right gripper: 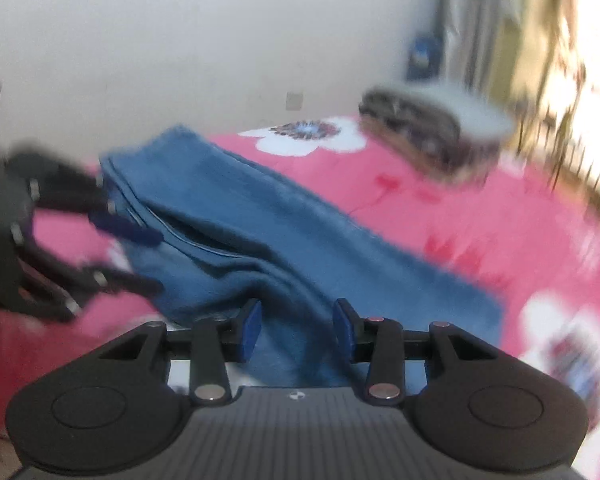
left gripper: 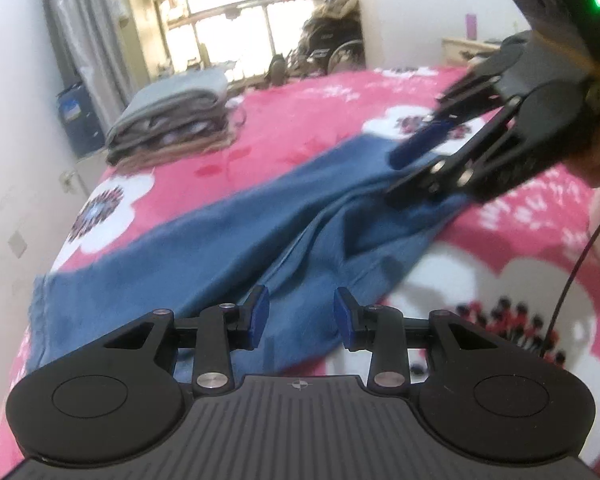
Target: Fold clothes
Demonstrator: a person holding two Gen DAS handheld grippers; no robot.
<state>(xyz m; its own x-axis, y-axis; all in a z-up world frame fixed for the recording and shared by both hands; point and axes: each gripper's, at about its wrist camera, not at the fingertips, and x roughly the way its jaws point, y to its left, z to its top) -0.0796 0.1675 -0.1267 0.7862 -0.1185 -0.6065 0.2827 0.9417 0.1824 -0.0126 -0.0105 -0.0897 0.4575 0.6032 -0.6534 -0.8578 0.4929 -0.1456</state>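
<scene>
A blue garment (left gripper: 228, 240) with a seam down its middle lies lengthwise and partly rumpled on a pink flowered bedspread (left gripper: 308, 120). My left gripper (left gripper: 302, 316) hovers over its near end, jaws apart, with cloth showing below the gap and nothing pinched. My right gripper (left gripper: 410, 168) reaches in from the upper right over the far end, its fingers spread. In the right wrist view the right gripper (right gripper: 298, 328) is open above the garment (right gripper: 260, 216). There the left gripper (right gripper: 140, 258) appears blurred at the left, by the cloth's edge.
A stack of folded clothes (left gripper: 172, 128) sits at the bed's far left corner, also seen blurred in the right wrist view as the stack (right gripper: 432, 132). A white wall runs along the left bed edge. A blue box (left gripper: 76, 116), a window and a wheelchair (left gripper: 336, 52) stand beyond the bed.
</scene>
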